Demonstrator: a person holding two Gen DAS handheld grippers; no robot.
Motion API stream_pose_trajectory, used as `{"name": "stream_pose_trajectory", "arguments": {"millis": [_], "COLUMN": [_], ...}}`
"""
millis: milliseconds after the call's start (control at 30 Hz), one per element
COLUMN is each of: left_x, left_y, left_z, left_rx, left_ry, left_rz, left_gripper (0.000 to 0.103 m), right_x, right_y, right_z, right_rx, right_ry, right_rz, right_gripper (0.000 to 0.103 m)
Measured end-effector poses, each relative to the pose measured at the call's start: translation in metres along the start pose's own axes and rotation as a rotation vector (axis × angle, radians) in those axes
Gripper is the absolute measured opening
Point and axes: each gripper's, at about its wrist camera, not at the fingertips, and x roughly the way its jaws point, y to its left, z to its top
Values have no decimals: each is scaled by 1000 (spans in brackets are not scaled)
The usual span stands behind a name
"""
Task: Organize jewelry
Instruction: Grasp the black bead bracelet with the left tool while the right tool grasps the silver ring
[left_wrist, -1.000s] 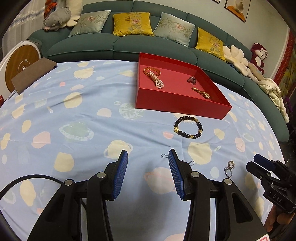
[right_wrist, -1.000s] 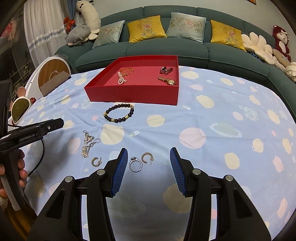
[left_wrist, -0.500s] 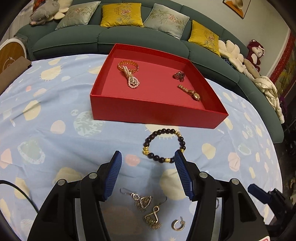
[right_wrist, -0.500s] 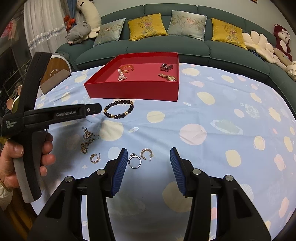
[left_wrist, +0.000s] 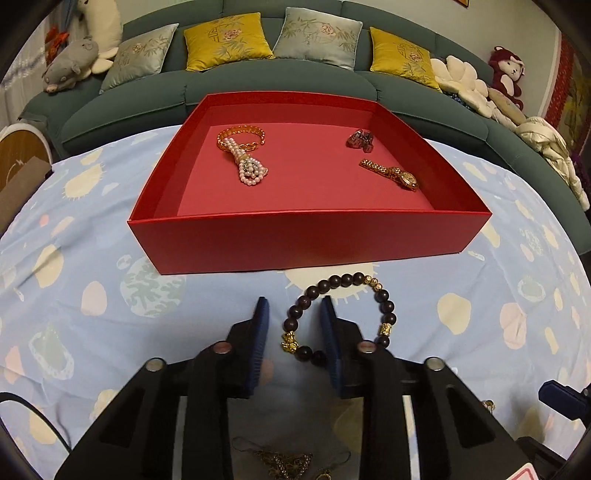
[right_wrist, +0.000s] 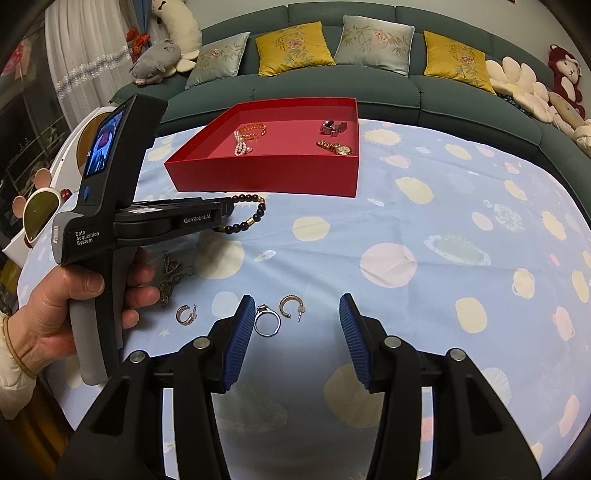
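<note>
The left hand-held gripper (left_wrist: 293, 325) straddles the near-left arc of a dark beaded bracelet (left_wrist: 338, 317) lying just before the red tray (left_wrist: 310, 240), jaws apart, apparently not yet pinching; the right hand-held gripper (right_wrist: 297, 325) gapes beside a ring (right_wrist: 266, 322) near the counter's (right_wrist: 424, 229) front edge.

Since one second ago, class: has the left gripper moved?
Yes. The left gripper has advanced toward the red box, its fingers now straddling the dark bead bracelet.

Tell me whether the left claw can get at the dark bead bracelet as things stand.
Probably yes. The left claw is open and already straddles the left side of the dark bead bracelet, which lies on the cloth before the red box; nothing blocks it.
</note>
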Motion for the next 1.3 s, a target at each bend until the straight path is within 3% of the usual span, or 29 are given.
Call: {"name": "stream_pose_trajectory", "arguments": {"millis": [33, 267, 533, 767, 933, 1067, 1300], "left_x": [0, -15, -67, -104, -111, -112, -116], "left_y": [0, -3, 7, 27, 38, 44, 52], "left_z": [0, 1, 5, -10, -16, -23, -26], "left_rx": [6, 6, -28, -62, -70, -64, -65], "left_ry": [2, -14, -82, -104, -107, -100, -103], "left_rz": [-11, -43, -91, -122, -116, -111, -109], "left_gripper": [5, 5, 5, 5, 5, 5, 5], "right_x": [1, 4, 15, 25, 28, 32, 35], "right_y": [0, 5, 16, 18, 19, 24, 24], "right_z": [-1, -8, -15, -17, -14, -11, -8], "right_rx": [-2, -22, -52, -41, -33, -54, -49], "right_ry": [5, 25, 73, 82, 72, 65, 63], "right_rz": [0, 2, 46, 38, 34, 20, 17], "right_gripper": [46, 46, 36, 34, 35, 25, 20]}}
